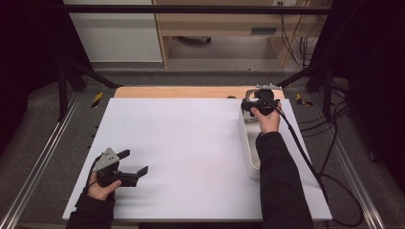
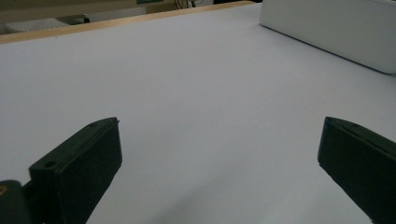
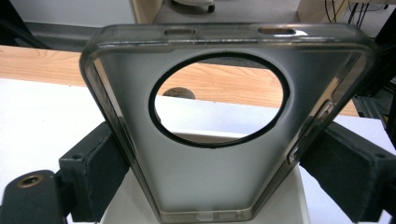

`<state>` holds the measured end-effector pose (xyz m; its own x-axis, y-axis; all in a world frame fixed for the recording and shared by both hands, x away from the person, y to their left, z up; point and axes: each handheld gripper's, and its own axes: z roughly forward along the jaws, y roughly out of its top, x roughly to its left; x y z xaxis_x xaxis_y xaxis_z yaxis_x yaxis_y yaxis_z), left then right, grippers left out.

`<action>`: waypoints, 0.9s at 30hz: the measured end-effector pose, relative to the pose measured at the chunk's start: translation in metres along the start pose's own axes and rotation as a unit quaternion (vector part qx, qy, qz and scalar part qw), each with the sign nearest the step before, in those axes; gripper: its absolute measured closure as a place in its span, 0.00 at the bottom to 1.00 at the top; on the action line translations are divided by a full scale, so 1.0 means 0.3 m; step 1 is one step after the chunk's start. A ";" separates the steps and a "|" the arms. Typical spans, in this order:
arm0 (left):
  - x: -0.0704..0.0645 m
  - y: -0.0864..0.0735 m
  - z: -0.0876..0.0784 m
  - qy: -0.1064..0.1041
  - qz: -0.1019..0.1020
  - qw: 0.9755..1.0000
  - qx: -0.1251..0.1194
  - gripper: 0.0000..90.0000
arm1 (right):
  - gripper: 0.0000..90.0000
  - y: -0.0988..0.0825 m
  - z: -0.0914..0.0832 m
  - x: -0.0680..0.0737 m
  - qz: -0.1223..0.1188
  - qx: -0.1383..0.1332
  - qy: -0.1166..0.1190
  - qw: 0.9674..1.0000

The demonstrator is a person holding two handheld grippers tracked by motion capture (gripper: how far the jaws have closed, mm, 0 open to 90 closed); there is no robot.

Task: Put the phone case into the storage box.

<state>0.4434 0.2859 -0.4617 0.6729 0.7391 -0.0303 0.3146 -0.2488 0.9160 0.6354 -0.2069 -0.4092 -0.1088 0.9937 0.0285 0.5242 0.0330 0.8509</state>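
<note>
Pick-up appears done: right gripper (image 1: 258,106) clamps translucent phone case (image 3: 224,130) above the far end of the white tray (image 1: 249,152), placement outstanding; left gripper (image 1: 128,164) rests spread, holding nothing

Black sleeves, black tongs (image 1: 134,162) with grey three-cornered plate, trailing cables.

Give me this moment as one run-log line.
right claw: shut on phone case above white tray | left claw: open, idle over white table
</note>
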 end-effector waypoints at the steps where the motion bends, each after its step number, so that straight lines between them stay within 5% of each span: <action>1: 0.000 0.000 0.000 0.000 0.001 1.000 0.000 0.00 | 0.13 -0.001 0.001 -0.001 0.000 0.000 -0.002 1.000; 22: 0.000 -0.001 0.001 0.000 0.001 1.000 0.001 0.00 | 0.12 -0.009 0.011 0.005 0.002 -0.004 -0.006 1.000; 27: 0.000 -0.001 0.002 -0.001 0.001 1.000 0.002 0.00 | 0.04 -0.007 0.006 0.008 -0.006 -0.016 0.007 1.000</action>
<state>0.4438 0.2855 -0.4623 0.6751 0.7372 -0.0286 0.3148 -0.2529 0.9148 0.6355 -0.2043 -0.4120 -0.1274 0.9915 0.0257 0.4954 0.0412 0.8677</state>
